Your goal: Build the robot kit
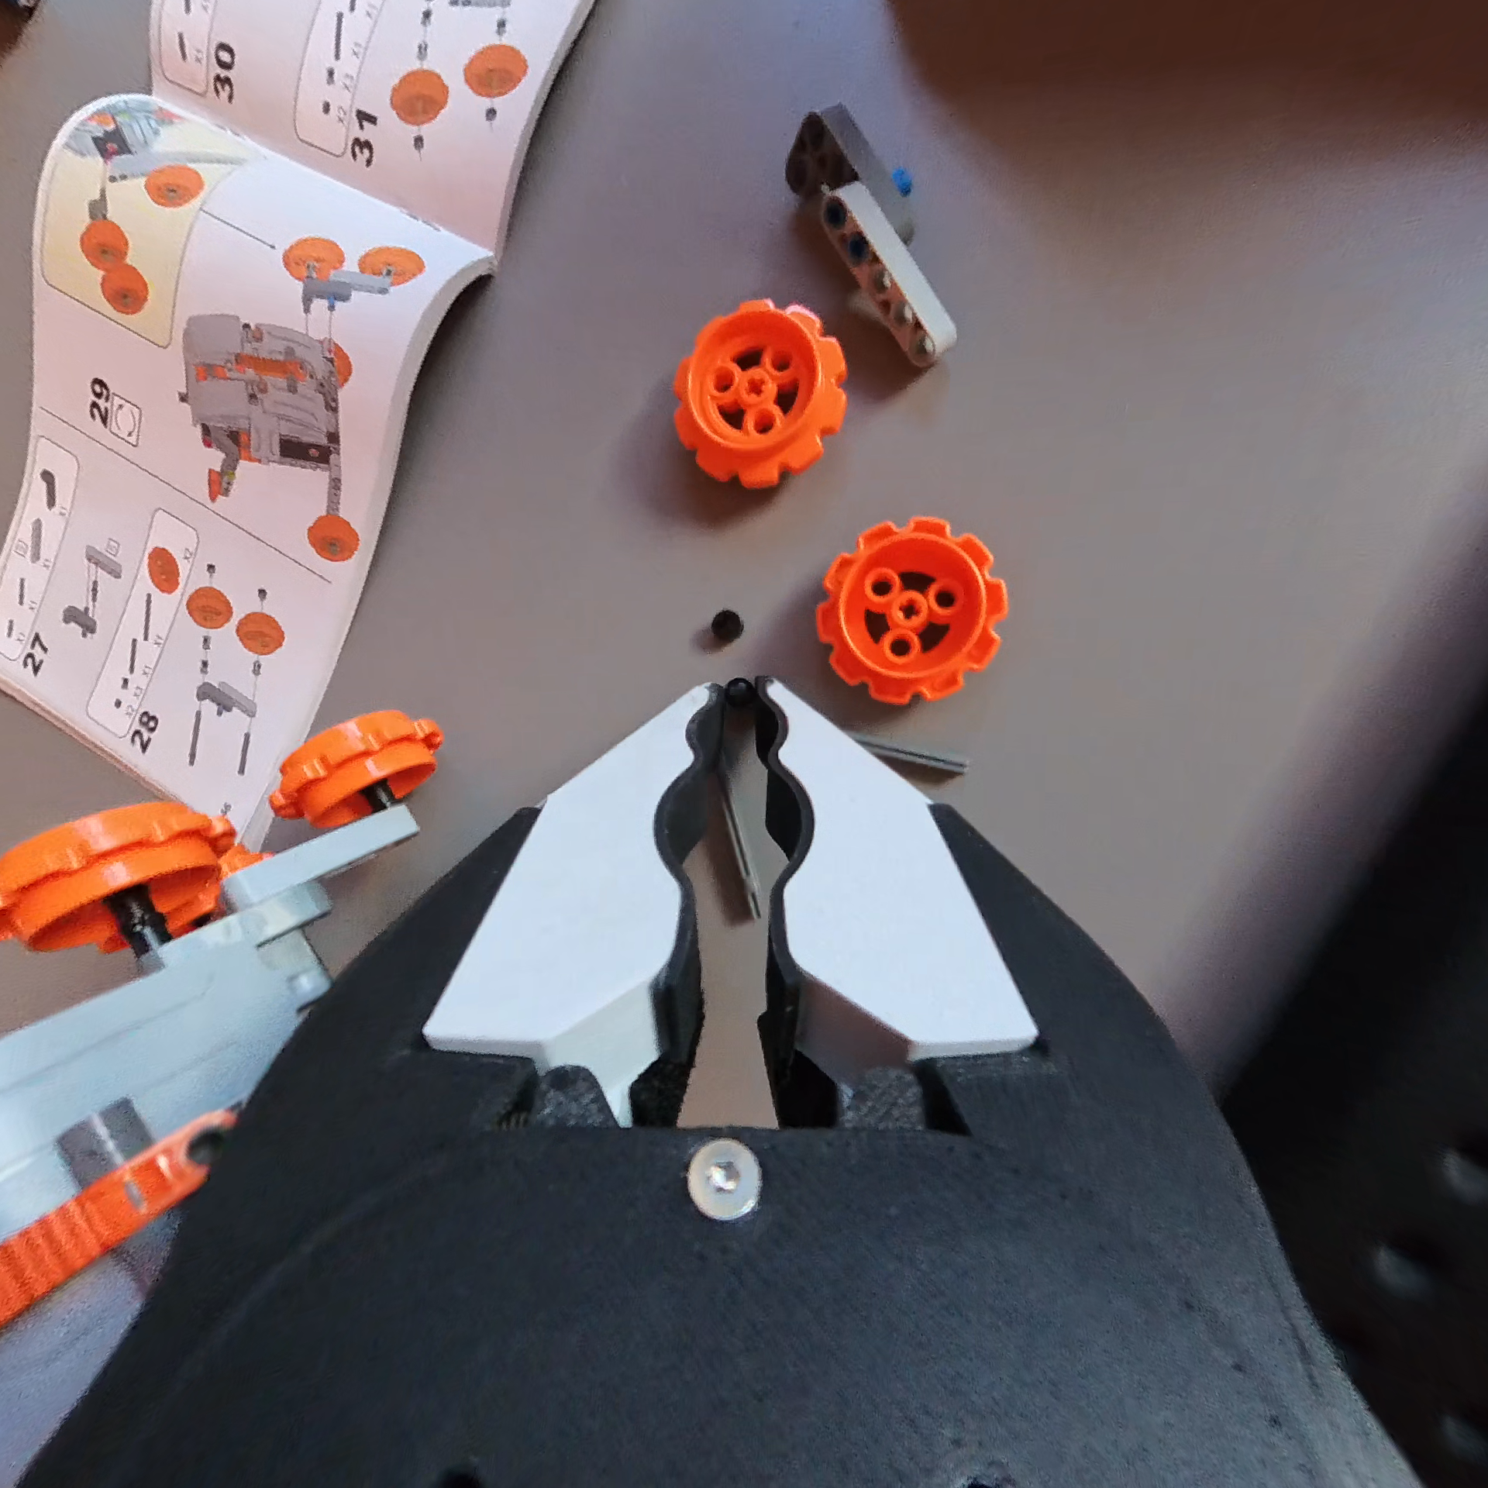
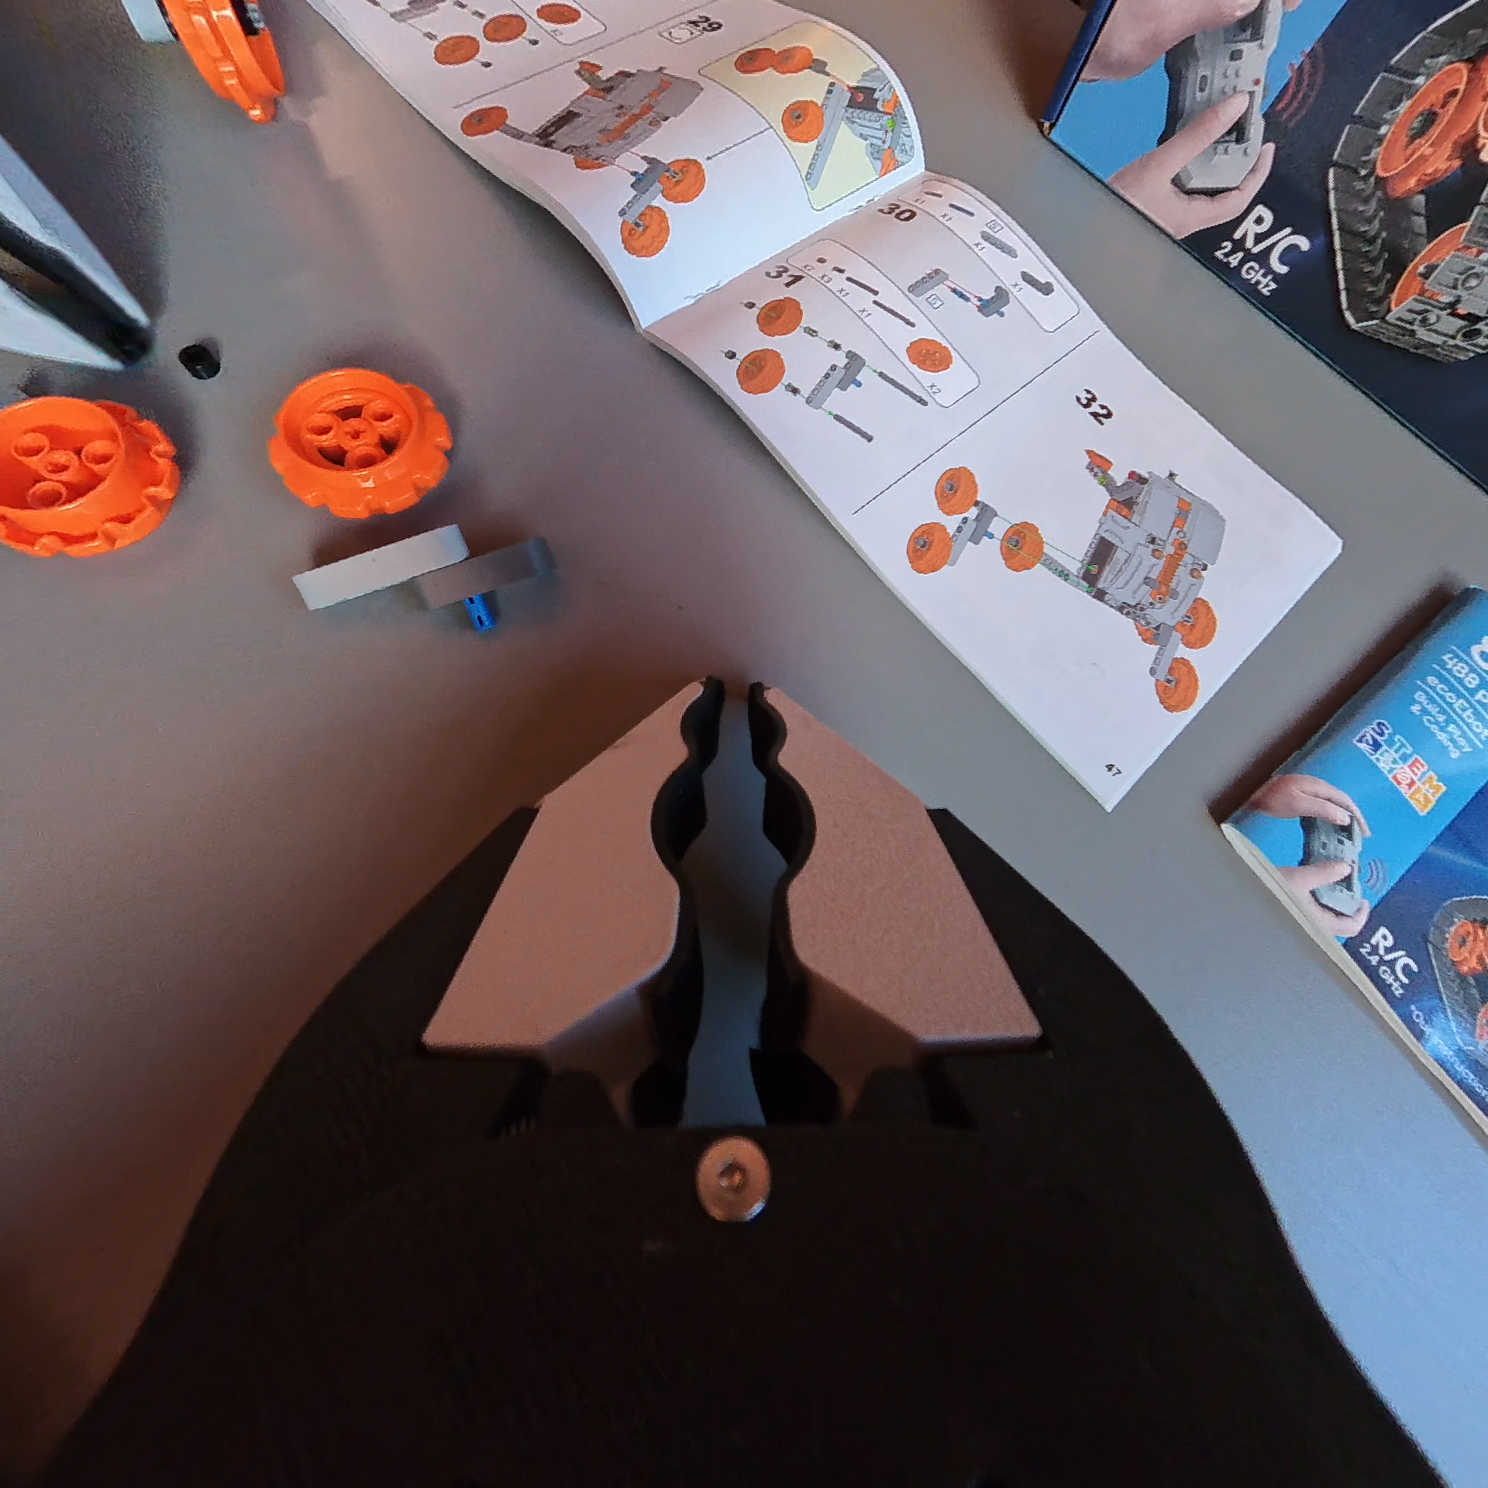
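Observation:
My left gripper is shut on a small black bush, pinched at the very fingertips just above the grey table. A second black bush lies just beyond it; it also shows in the right wrist view. Two loose orange wheels lie flat ahead and to the right. A thin grey axle lies under the fingers, another axle to their right. My right gripper is shut and empty, its tips near a grey beam assembly with a blue pin.
An open instruction manual lies on the table. A partly built grey model with orange wheels sits at my left gripper's left. A blue product box and a blue booklet lie at the right. The right gripper is farther from the thin grey axle, some 20 cm, than the left, some 4 cm.

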A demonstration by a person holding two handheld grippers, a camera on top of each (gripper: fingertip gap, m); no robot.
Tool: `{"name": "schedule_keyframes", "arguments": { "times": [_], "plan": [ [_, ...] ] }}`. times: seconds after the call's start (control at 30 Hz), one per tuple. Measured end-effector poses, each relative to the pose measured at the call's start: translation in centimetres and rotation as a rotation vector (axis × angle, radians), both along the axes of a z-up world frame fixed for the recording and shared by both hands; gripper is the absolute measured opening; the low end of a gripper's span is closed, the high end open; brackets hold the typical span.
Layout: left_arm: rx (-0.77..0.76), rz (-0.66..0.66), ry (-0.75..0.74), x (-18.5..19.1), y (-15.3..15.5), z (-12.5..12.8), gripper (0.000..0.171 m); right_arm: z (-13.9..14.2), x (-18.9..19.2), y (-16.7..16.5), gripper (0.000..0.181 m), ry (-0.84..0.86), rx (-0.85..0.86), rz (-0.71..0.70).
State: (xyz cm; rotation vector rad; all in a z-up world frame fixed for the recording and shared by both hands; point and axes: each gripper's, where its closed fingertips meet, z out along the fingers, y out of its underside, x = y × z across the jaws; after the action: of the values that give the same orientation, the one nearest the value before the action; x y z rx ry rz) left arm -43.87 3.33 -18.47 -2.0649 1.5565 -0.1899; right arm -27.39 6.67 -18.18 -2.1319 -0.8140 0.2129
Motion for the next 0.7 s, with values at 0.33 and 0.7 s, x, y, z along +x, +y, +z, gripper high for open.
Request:
{"name": "schedule_keyframes", "arguments": {
  "times": [0.33, 0.7],
  "plan": [
    [-0.149, 0.041, -0.138, 0.6, -0.6, 2.3, 0.023, 0.0, 0.1, 0.0, 0.009, 0.021, -0.015, 0.004],
    [0.063, 0.239, -0.623, -11.1, -0.4, 16.5, 0.021, 0.0, 0.1, 0.0, 0.009, 0.013, -0.019, -0.005]
  ]
}}
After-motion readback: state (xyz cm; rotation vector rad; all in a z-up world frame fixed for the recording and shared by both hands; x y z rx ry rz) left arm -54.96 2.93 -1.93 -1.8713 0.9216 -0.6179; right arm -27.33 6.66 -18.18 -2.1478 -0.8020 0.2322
